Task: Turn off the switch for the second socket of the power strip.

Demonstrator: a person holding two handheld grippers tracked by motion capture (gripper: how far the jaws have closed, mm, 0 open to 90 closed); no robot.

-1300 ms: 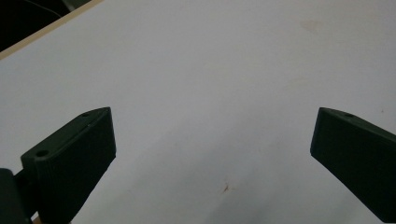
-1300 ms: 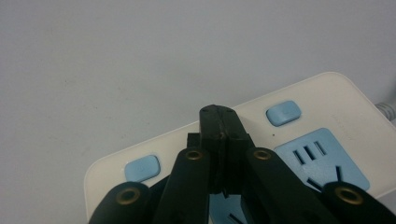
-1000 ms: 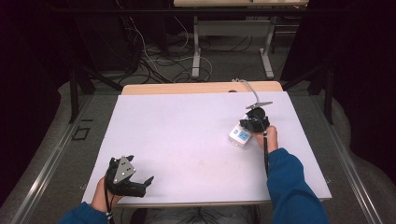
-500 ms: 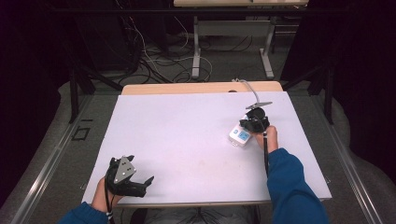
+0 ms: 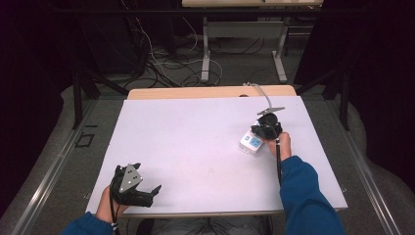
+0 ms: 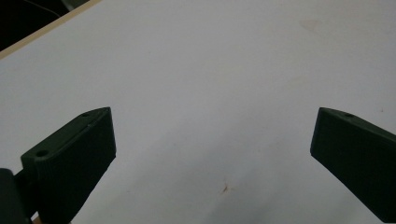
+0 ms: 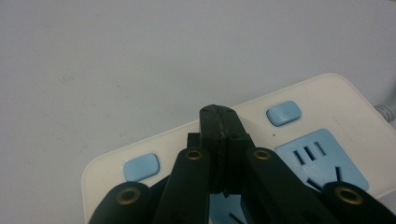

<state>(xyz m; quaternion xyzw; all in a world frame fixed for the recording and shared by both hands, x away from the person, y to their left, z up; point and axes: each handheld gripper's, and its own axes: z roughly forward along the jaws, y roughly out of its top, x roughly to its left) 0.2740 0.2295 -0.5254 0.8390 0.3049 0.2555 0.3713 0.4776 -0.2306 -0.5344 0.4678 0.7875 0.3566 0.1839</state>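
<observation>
A white power strip with blue sockets lies flat on the white table, right of the middle. My right gripper hangs over its right end. In the right gripper view the jaws are pressed together with nothing between them, and the right gripper has its tip above the power strip, between two blue buttons. I cannot tell whether the tip touches it. My left gripper rests at the front left corner, and the left gripper stands wide open over bare tabletop.
A grey cable runs from near the strip toward the table's far edge. A wooden strip borders that far edge. Beyond it are table legs and loose cables on the floor.
</observation>
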